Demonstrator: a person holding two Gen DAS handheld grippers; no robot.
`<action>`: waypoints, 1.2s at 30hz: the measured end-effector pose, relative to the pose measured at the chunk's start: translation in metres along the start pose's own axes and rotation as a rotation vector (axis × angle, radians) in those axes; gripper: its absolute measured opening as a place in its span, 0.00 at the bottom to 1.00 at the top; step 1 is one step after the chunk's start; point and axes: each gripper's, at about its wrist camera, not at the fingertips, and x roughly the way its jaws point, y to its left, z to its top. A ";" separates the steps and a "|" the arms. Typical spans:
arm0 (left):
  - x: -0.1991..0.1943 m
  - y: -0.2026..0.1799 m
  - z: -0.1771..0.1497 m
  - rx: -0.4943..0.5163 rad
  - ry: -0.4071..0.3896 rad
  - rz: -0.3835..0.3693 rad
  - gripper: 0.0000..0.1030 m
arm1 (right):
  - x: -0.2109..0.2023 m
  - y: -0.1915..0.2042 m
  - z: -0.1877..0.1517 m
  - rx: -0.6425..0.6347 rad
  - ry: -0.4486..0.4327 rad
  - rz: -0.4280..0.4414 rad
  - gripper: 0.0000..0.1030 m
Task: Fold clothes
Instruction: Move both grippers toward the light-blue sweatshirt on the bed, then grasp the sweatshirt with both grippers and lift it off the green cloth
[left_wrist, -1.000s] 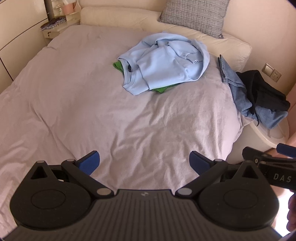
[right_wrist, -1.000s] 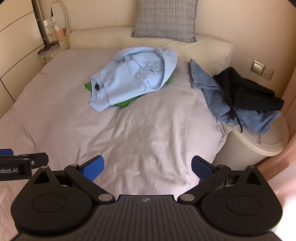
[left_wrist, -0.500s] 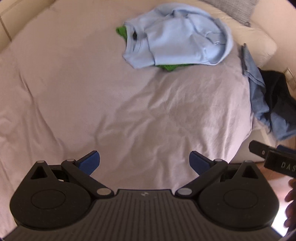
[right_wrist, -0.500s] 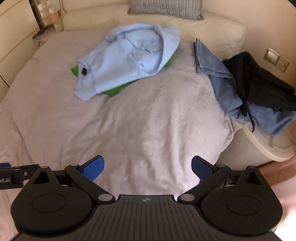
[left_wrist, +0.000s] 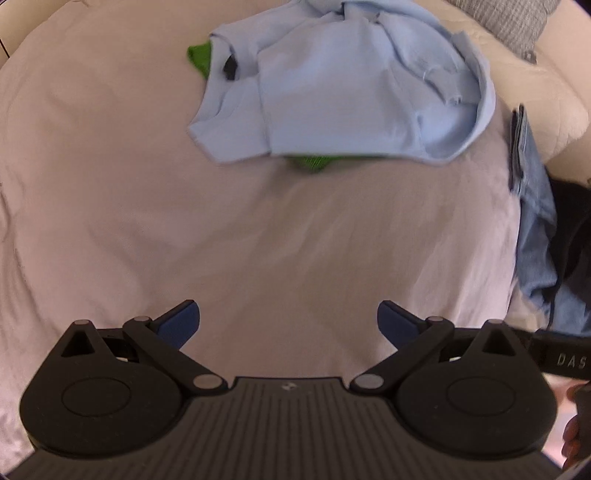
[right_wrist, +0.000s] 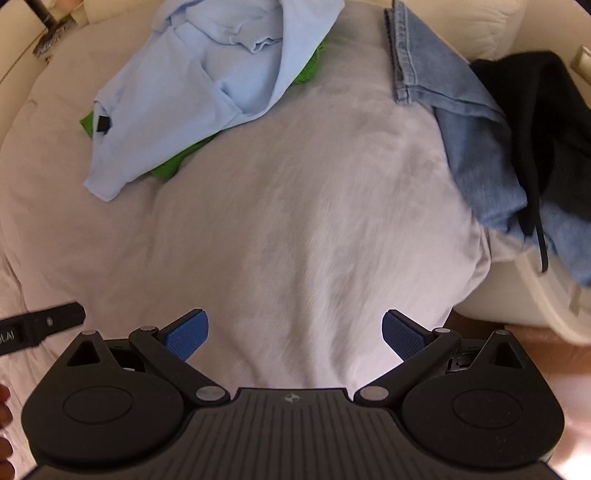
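A crumpled light blue sweatshirt lies on the pale bed sheet, over a green garment that peeks out beneath it. It also shows in the right wrist view, with the green garment under it. My left gripper is open and empty above the bare sheet, short of the sweatshirt. My right gripper is open and empty above the sheet, to the right of the left one.
Blue jeans and a black garment hang over the bed's right edge onto a cream round stand. They also show at the right in the left wrist view. A cream headboard cushion lies behind.
Both grippers have moved forward over the bed and tilted down toward the sheet. The clothes now appear nearer. Both stay open and empty.
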 end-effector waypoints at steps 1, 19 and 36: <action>0.005 -0.003 0.006 -0.004 -0.005 -0.004 0.97 | 0.004 -0.003 0.006 0.008 0.010 0.012 1.00; 0.071 -0.019 0.082 -0.054 -0.006 0.048 0.93 | 0.046 -0.021 0.097 -0.007 -0.049 -0.024 0.80; 0.133 0.071 0.091 -0.680 -0.048 -0.156 0.95 | 0.075 -0.042 0.151 0.199 -0.250 0.228 0.69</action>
